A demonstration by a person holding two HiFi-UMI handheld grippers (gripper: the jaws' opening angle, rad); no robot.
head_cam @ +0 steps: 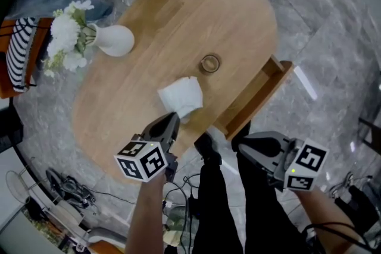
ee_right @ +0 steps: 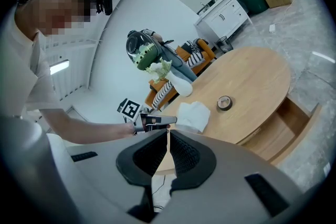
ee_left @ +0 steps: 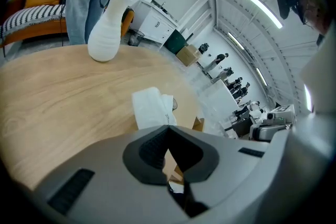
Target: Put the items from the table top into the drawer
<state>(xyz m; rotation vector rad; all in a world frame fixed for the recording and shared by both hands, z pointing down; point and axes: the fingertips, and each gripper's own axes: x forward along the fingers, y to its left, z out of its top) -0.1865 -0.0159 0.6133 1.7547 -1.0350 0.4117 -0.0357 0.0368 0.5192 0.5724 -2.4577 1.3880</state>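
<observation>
- Head view: a white folded cloth [head_cam: 180,95] lies by the near edge of the oval wooden table [head_cam: 178,15]. A round tape roll [head_cam: 209,62] sits toward the right edge, by the open wooden drawer [head_cam: 257,97].
- Left gripper view: the left claw [ee_left: 168,126] is clenched on the soft cloth's near corner.
- Right gripper view: the right claw [ee_right: 167,136] is clenched and empty, ribbed pads together.

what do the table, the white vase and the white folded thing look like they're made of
table: wood or wood veneer, a matt light-brown top with visible grain.
white vase: likely ceramic, possibly plastic; smooth, matt, faintly ribbed body.
white folded sheet: paper tissue or thin cloth; it creases softly and lies limp, and the look does not settle which.
</observation>
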